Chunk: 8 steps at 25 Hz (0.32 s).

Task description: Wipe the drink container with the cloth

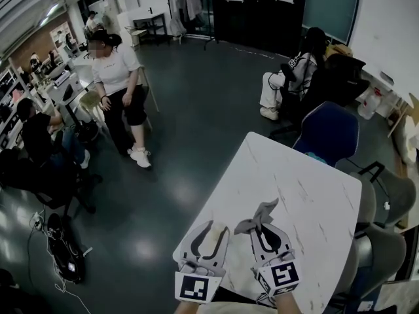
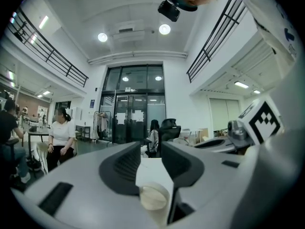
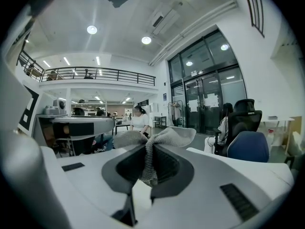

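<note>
I hold both grippers low over a white marble-patterned table point(image 1: 308, 195). My right gripper point(image 1: 260, 224) is shut on a grey knitted cloth point(image 1: 259, 216). The cloth is pinched between the dark pads and fans out past the tips point(image 3: 162, 137). My left gripper point(image 1: 211, 227) sits just to the left of it, jaws parted. In the left gripper view only the white tabletop shows through the gap between the pads point(image 2: 125, 165), with nothing held. No drink container shows in any view.
A blue chair point(image 1: 327, 133) stands at the table's far end, and grey chairs point(image 1: 386, 195) line its right side. A person point(image 1: 118, 77) stands on the dark floor at the left. Another person point(image 1: 294, 70) sits beyond the table. The table's left edge point(image 1: 216, 195) runs diagonally.
</note>
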Motion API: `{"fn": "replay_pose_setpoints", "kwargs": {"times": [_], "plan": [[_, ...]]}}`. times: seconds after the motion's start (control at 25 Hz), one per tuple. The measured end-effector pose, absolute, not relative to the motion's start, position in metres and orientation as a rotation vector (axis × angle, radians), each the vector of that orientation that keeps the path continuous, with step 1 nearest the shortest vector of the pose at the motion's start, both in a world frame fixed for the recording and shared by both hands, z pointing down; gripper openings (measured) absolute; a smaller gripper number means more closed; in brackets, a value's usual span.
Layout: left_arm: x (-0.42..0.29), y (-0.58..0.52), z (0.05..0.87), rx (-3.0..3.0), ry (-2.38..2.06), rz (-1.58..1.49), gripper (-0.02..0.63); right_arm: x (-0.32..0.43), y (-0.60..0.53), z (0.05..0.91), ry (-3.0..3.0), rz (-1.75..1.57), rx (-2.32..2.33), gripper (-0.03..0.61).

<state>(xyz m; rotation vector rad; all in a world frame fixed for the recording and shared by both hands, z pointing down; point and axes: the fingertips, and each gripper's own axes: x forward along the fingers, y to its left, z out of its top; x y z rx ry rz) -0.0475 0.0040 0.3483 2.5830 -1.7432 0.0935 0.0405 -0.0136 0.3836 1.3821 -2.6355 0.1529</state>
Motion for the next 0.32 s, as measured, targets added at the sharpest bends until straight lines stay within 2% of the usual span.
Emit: {"fn": "replay_pose_setpoints", "kwargs": {"times": [0.16,0.32], "plan": [[-0.0513,0.0037,0.3496,2.546,-1.787,0.087,0.088,0.0389,-0.0157,0.3794,-2.64,0.137,1.392,0.043],[-0.0523,0.0041,0.352,2.536,-1.804,0.111,0.064,0.0377,-0.0162,0.3788,-2.641,0.141,1.402,0.043]]}}
